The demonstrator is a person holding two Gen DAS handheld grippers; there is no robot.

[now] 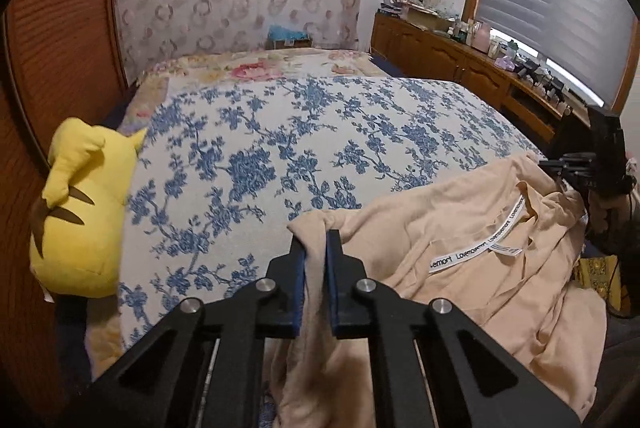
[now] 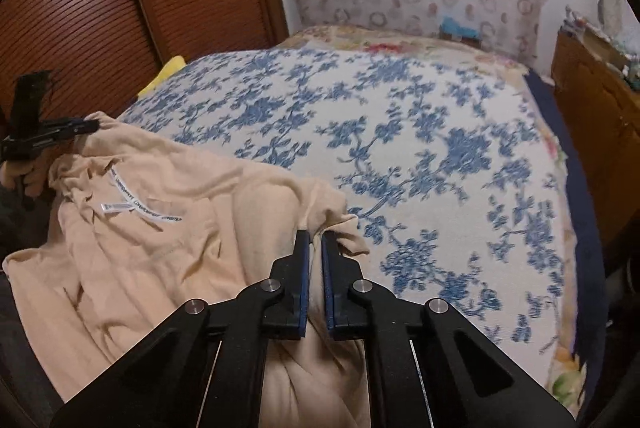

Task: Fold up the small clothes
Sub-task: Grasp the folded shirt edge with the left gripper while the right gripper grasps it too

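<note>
A beige garment (image 1: 492, 256) with a white printed neck tape lies crumpled at the near edge of the bed, its inside facing up. My left gripper (image 1: 316, 240) is shut on a bunched corner of this cloth, which hangs down between the blue pads. In the right wrist view the same beige garment (image 2: 160, 228) spreads to the left, and my right gripper (image 2: 315, 240) is shut on another bunched corner of it. Each gripper shows in the other's view: the right gripper (image 1: 560, 164) at the garment's far right edge, the left gripper (image 2: 80, 126) at its far left edge.
The bed carries a white cover with blue flowers (image 1: 320, 148). A yellow plush toy (image 1: 84, 212) sits at the bed's left edge against a slatted wooden door (image 2: 80, 8). A wooden sideboard (image 1: 460, 56) with clutter runs along the right wall under a window blind.
</note>
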